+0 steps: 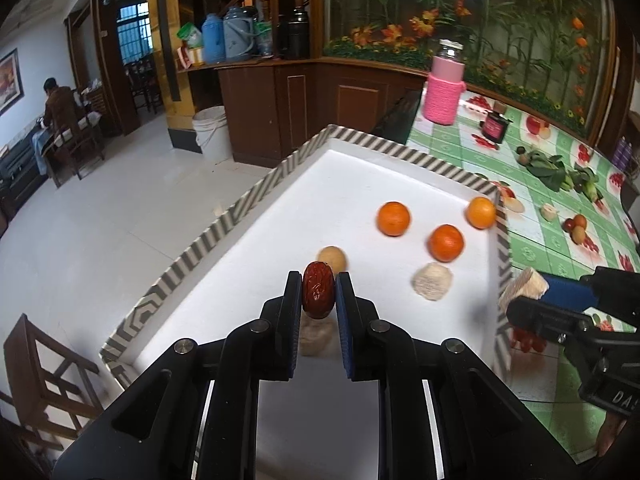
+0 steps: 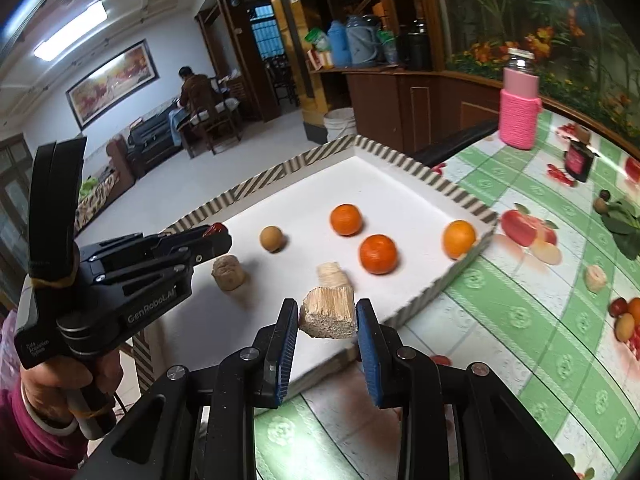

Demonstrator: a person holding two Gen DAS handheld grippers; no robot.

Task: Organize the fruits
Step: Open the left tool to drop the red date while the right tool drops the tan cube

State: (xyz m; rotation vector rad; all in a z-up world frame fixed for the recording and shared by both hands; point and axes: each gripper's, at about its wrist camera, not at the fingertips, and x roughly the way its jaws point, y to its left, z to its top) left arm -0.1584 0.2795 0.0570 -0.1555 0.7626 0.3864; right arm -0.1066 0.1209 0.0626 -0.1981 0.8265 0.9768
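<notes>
My left gripper (image 1: 319,293) is shut on a wrinkled red date (image 1: 318,295), held above the white tray (image 1: 360,168) with its striped rim. In the right wrist view the left gripper (image 2: 218,234) shows at the left with the red date (image 2: 216,227) at its tip. The right gripper (image 2: 328,314) is shut on a pale cut sugarcane piece (image 2: 329,312) over the tray's near edge. In the left wrist view the sugarcane piece (image 1: 524,286) shows at the right. Three oranges (image 2: 346,219) (image 2: 378,254) (image 2: 459,239), a tan round fruit (image 2: 271,238) and two more cane pieces (image 2: 228,273) (image 2: 334,274) lie in the tray.
The tray (image 2: 436,280) rests on a green checked tablecloth (image 2: 520,340). A pink knitted bottle (image 2: 519,112), a small dark jar (image 2: 578,162), leafy greens (image 1: 548,168) and more cane pieces (image 2: 596,278) stand further right. A wooden chair (image 1: 48,376) sits below left of the table.
</notes>
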